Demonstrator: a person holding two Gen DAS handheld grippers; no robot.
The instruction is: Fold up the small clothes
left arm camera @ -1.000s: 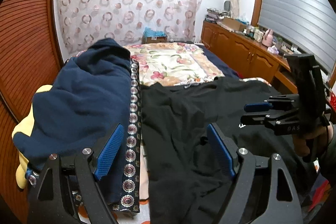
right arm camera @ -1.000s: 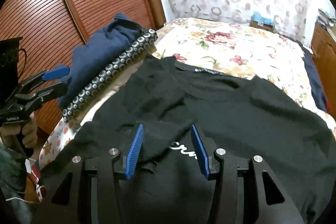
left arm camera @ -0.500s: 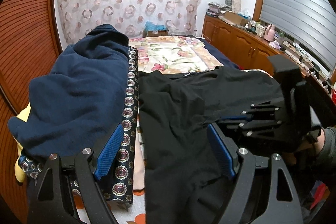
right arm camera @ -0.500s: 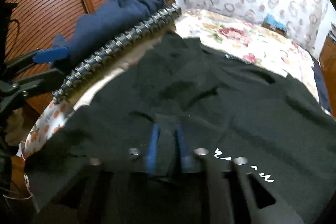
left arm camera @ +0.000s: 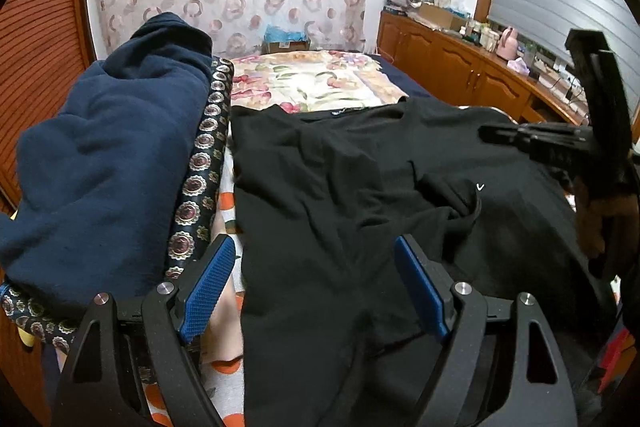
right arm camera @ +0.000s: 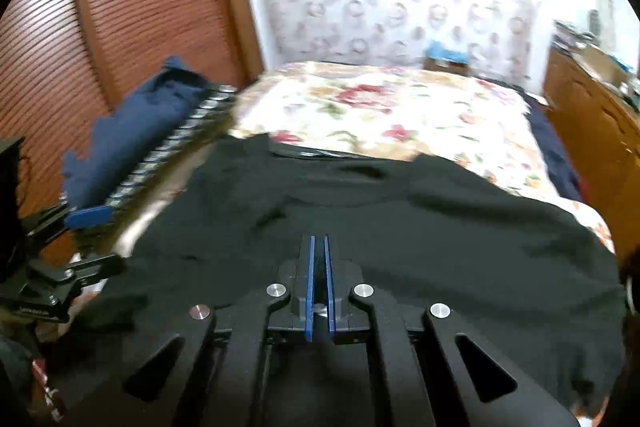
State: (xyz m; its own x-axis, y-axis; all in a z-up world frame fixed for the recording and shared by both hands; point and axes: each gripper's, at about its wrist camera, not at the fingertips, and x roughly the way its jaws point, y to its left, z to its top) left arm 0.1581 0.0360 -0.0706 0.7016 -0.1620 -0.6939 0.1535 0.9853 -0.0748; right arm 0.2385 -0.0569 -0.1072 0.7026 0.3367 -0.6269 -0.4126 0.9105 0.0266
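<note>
Black shirt lies spread on the bed, neckline toward the far floral bedspread, rumpled near its middle. Left gripper hovers over its near edge, jaws released and wide, nothing between them. Right gripper has jaws clenched together above the shirt; whether fabric is pinched cannot be told. Navy garment lies beside the shirt.

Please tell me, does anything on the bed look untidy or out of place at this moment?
Yes. The black T-shirt lies wrinkled, with a bunched fold near its middle. Left of it, a navy blue blanket sits heaped, not flat. Nothing looks spilled or damaged.
</note>
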